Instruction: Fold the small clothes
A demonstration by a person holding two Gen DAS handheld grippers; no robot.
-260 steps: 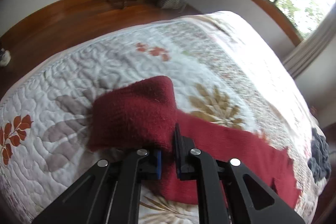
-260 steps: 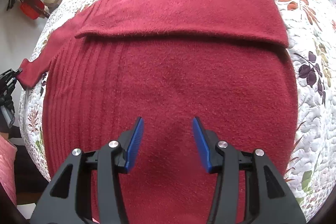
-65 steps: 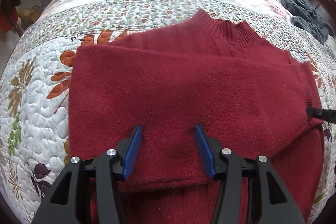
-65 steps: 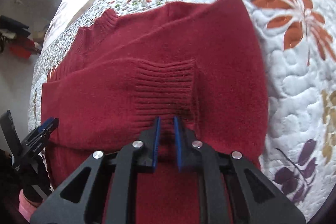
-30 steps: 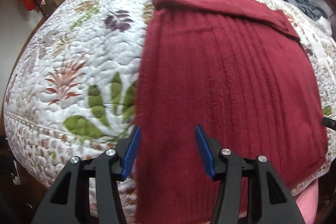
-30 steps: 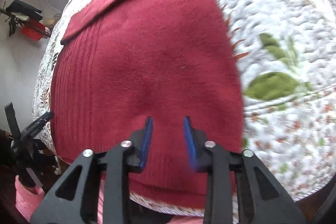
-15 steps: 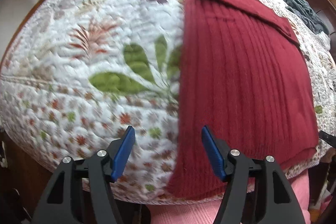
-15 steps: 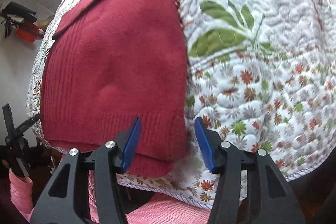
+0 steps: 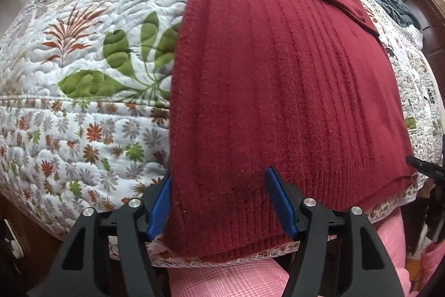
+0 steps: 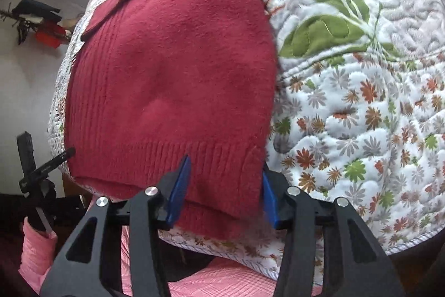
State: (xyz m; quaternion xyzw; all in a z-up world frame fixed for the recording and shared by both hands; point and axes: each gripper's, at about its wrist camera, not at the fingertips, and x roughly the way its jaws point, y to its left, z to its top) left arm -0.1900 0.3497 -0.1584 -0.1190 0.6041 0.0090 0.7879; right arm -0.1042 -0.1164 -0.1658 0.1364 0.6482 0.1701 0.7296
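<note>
A dark red ribbed knit sweater is laid flat on the floral quilted bed, hem at the near edge. Left gripper fingers are spread wide w/ the hem's left corner btwn them; right gripper fingers, also wide, are set astride the right corner.
</note>
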